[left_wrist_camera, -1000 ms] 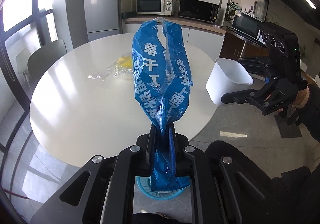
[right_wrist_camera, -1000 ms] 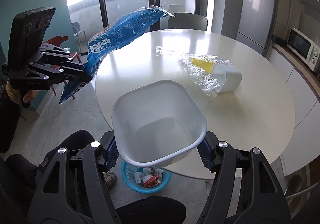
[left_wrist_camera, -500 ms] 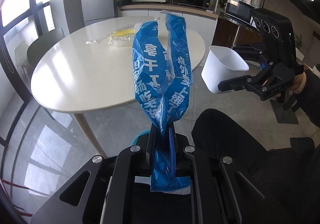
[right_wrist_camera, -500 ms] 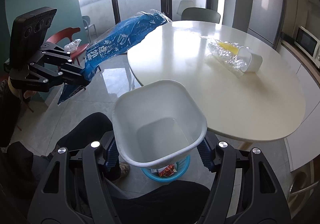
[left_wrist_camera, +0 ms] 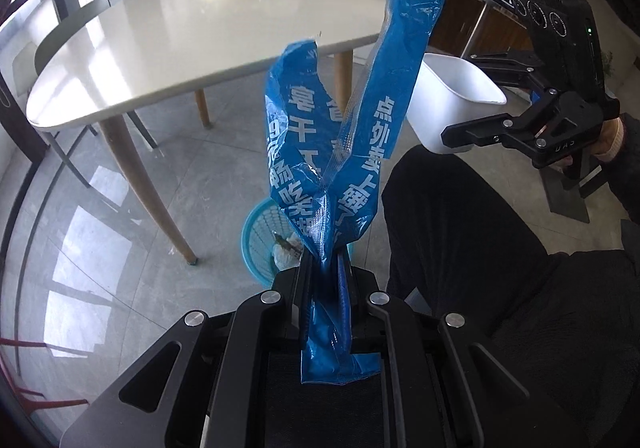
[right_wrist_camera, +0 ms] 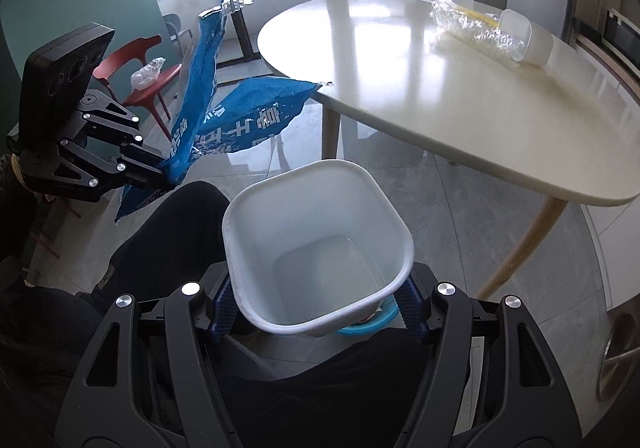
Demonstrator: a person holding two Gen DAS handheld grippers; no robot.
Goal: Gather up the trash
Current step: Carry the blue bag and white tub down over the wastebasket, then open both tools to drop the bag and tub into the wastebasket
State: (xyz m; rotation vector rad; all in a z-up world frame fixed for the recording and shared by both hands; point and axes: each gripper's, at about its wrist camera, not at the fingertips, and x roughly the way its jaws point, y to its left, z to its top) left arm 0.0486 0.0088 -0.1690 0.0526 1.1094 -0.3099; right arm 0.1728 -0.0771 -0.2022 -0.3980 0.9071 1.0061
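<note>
White round table (left_wrist_camera: 168, 35) far; teal basket (left_wrist_camera: 260, 244) on grey floor, scraps inside. Blue wrapper (left_wrist_camera: 340, 151) pinched by left gripper (left_wrist_camera: 325, 272); empty white tub (right_wrist_camera: 316, 248) clamped by right gripper (right_wrist_camera: 316, 300).

Blue white-lettered bag (left_wrist_camera: 340, 151), white tub (right_wrist_camera: 316, 248)

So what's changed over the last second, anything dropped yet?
Nothing dropped. Both hands came down off the table toward the blue basket on the floor. The left gripper stays clamped on the blue wrapper, whose top has flopped open; the right gripper still holds the white tub. The trash left on the table is untouched.
</note>
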